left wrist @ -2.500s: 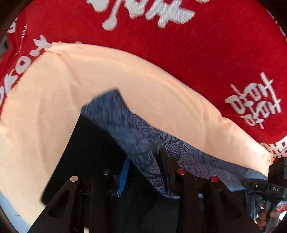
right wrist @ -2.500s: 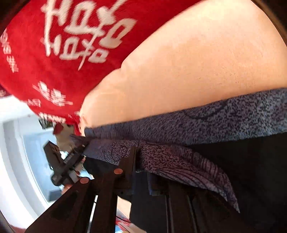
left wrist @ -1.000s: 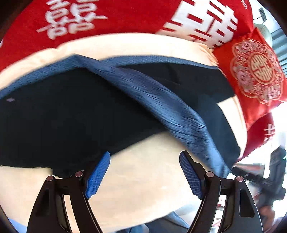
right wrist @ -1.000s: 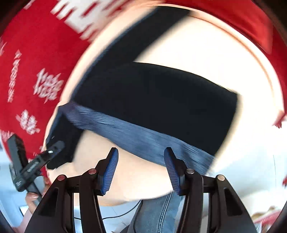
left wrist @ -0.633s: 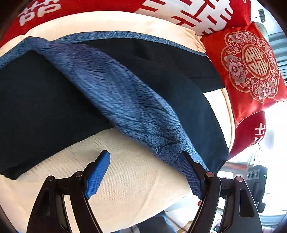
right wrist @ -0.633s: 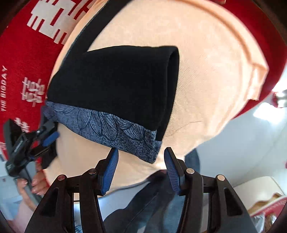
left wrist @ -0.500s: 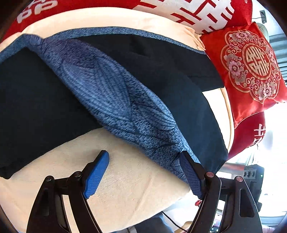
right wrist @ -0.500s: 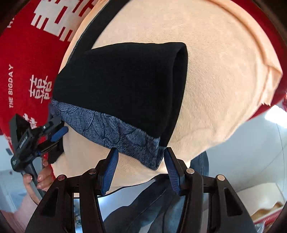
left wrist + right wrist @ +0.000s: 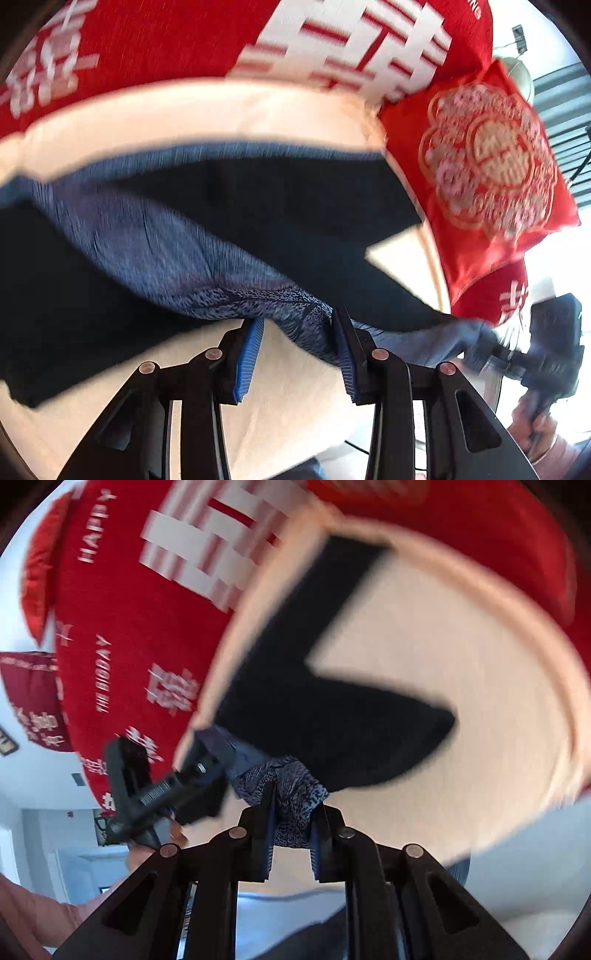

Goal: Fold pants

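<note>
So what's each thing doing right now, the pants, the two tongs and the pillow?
Pants: partly folded, lying on the cream cushion, patterned blue band pinched at two spots.
Left tongs: just closed in, blue band bunched between the pads.
Right tongs: just closed, shut on the blue band.
Cream cushion: lying under the pants.
Red pillow: resting at the cushion's edge, untouched.

Pants (image 9: 229,221) on cushion (image 9: 295,398)
</note>
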`<control>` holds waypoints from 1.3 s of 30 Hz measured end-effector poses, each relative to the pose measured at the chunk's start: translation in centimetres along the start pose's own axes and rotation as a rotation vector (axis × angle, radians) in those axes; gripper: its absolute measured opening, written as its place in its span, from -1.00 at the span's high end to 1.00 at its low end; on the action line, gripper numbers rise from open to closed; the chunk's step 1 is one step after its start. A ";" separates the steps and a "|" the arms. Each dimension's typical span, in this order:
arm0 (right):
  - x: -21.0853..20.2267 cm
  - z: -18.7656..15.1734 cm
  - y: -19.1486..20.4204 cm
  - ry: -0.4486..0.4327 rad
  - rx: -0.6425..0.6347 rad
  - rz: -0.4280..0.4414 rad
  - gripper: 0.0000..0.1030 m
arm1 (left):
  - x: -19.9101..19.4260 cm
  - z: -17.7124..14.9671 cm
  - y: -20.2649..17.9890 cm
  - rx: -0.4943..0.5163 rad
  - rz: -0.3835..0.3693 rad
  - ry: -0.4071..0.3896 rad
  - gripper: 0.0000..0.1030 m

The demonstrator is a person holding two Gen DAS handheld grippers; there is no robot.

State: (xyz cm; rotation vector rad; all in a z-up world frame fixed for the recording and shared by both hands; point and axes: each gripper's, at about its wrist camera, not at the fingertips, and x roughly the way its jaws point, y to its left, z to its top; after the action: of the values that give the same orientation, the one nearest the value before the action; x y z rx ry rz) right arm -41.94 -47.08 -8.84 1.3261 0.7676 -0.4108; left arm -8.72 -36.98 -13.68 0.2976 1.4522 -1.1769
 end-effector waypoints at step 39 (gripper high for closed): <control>4.4 15.8 -3.8 0.016 -0.029 -0.489 0.20 | 4.1 5.3 7.4 -0.109 0.529 0.036 -0.67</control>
State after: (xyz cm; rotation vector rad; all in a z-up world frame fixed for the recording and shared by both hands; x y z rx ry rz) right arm -37.29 -62.47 -13.78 1.1079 1.1095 -0.7731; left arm -1.20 -39.45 -19.68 0.5885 1.3499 -0.6653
